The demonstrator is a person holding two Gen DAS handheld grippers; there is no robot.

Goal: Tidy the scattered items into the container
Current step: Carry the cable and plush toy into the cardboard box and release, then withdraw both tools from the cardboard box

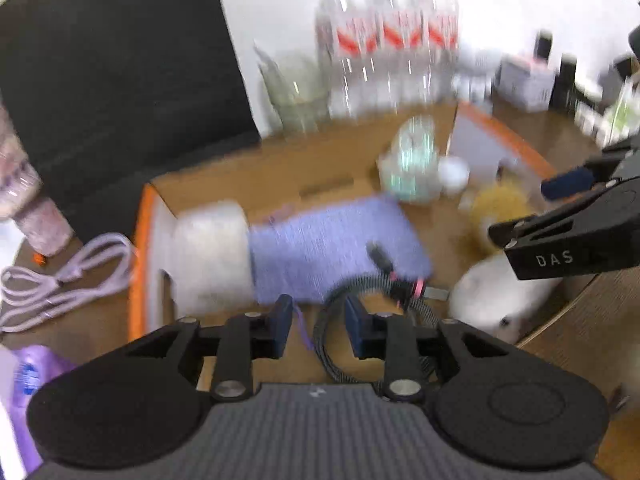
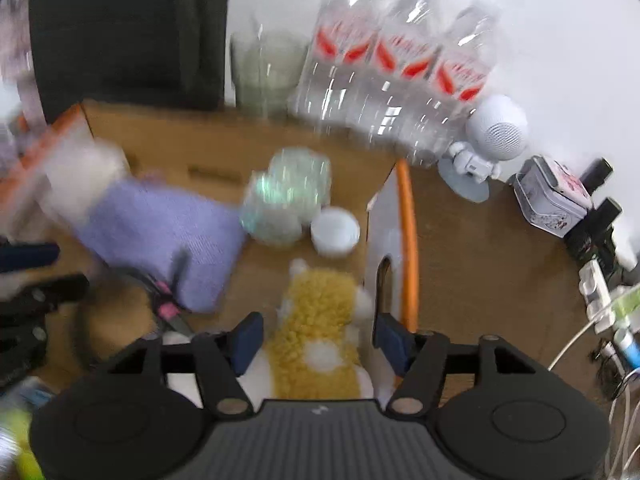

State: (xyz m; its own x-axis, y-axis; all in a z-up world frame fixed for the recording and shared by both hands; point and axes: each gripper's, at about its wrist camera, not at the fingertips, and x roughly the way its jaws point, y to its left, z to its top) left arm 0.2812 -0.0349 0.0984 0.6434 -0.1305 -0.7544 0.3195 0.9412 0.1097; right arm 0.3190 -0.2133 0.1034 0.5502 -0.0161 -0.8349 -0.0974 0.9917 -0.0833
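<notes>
An open cardboard box [image 1: 256, 184] with orange-edged flaps [image 2: 408, 240] lies below both grippers. Inside it are a purple knitted cloth [image 1: 328, 240], a white roll [image 1: 212, 256], a crinkled clear wrapper [image 2: 288, 196], a small white cup [image 2: 335, 232], a black braided cable [image 1: 340, 360] with a pink band, and a yellow and white plush toy [image 2: 316, 320]. My left gripper [image 1: 318, 316] is open over the box floor beside the cable loop, with nothing between its pads. My right gripper [image 2: 318, 336] is open, the plush toy between its pads without being pressed. The picture is blurred.
Several water bottles [image 1: 384, 40] and a glass [image 1: 296, 88] stand behind the box, next to a black panel [image 1: 120, 60]. A white cable [image 1: 68, 276] and a purple packet [image 1: 32, 376] lie left of the box. On the right are a white robot figure [image 2: 492, 136], a tin [image 2: 552, 196] and a power strip [image 2: 600, 296].
</notes>
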